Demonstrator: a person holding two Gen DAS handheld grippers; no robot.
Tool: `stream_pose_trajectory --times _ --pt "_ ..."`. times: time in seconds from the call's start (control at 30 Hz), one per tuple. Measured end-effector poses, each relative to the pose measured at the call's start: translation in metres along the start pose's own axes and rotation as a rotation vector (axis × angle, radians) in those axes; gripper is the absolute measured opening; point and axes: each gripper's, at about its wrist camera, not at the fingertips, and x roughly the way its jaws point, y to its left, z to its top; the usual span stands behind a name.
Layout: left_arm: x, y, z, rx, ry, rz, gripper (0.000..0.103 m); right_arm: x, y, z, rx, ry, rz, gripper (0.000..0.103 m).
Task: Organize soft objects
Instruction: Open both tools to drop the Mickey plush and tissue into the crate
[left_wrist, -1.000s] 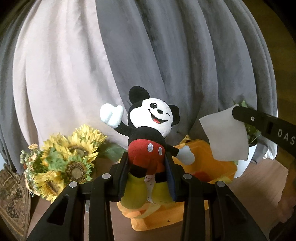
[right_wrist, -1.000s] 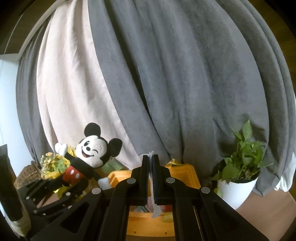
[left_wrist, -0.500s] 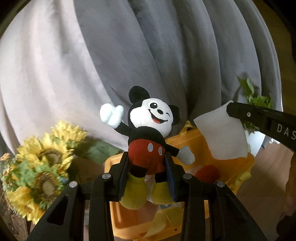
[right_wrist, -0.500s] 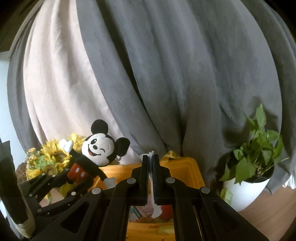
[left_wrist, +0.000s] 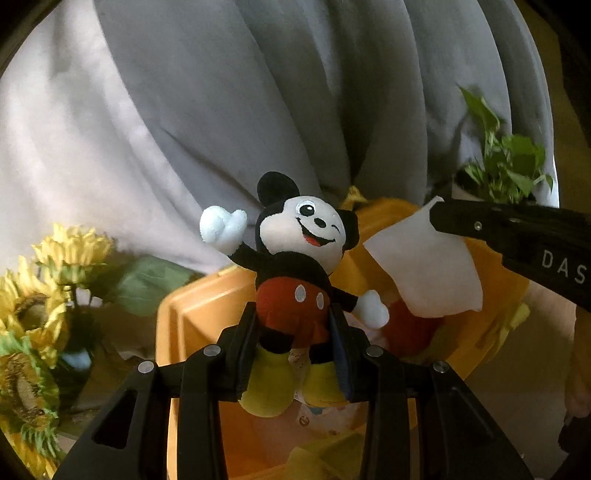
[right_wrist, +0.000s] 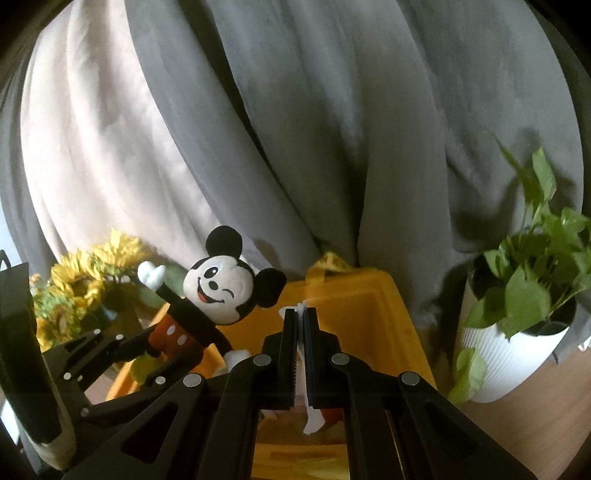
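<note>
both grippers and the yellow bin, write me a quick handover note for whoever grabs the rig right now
Left gripper: shut on the mouse plush toy at its red shorts, held upright above the near edge of the yellow bin.
Right gripper: shut on a thin white cloth, held over the bin's right side.
Bin: already holds a red soft item and some other items, hard to identify.
Done: both items picked up and carried to the bin.
Left: lower each into the bin and release.
</note>
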Motion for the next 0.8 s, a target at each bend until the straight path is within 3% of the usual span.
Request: stream_pose_trajectory --times 0.23,0.3,0.37,0.4,0.8 --pt "0.009 -0.002 -0.001 0.011 0.044 -0.021 0.043 0.012 -0.004 -0.006 -0.003 0.047 -0.015 0.005" --pt "0.008 0.000 0.000 -0.001 0.037 -0.007 0.057 0.013 -0.005 -0.007 0.007 0.057 -0.012 0.009" --pt "0.006 0.002 0.000 -0.019 0.032 0.011 0.058 0.014 -0.007 -0.007 0.020 0.054 -0.015 0.036" --pt "0.006 0.003 -0.001 -0.027 0.032 0.019 0.058 0.013 -0.008 -0.007 0.025 0.046 -0.022 0.038" --pt "-0.036 0.015 -0.004 -0.180 -0.015 0.091 0.061 -0.010 -0.005 -0.006 0.015 0.013 -0.067 0.046"
